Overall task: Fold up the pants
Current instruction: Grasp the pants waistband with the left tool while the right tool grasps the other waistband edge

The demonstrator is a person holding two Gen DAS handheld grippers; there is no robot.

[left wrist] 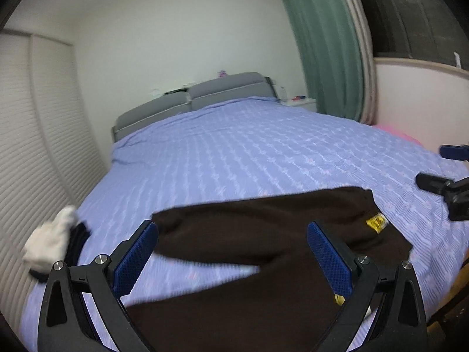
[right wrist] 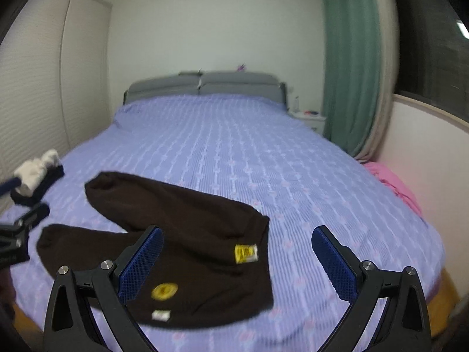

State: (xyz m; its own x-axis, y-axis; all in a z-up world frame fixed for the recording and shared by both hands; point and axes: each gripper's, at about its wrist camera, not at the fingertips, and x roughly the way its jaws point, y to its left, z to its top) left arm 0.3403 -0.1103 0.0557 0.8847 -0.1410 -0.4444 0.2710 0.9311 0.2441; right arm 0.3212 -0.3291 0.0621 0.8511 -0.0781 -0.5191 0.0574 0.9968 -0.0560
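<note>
Dark brown pants (right wrist: 187,234) lie spread on the purple bedspread (right wrist: 234,152) near the foot of the bed, legs pointing left, waist with yellow patches to the right. They also show in the left wrist view (left wrist: 249,234). My left gripper (left wrist: 231,252) is open and empty, hovering above the legs. My right gripper (right wrist: 237,258) is open and empty above the waist end. The right gripper's fingers (left wrist: 439,184) show at the right edge of the left wrist view; the left gripper's fingers (right wrist: 20,226) show at the left edge of the right wrist view.
Folded white and dark clothes (right wrist: 38,176) sit at the bed's left edge, also in the left wrist view (left wrist: 55,243). A pink cloth (right wrist: 392,182) lies at the right edge. A grey headboard (right wrist: 205,85), a nightstand (right wrist: 307,117) and a green curtain (right wrist: 348,67) are at the back.
</note>
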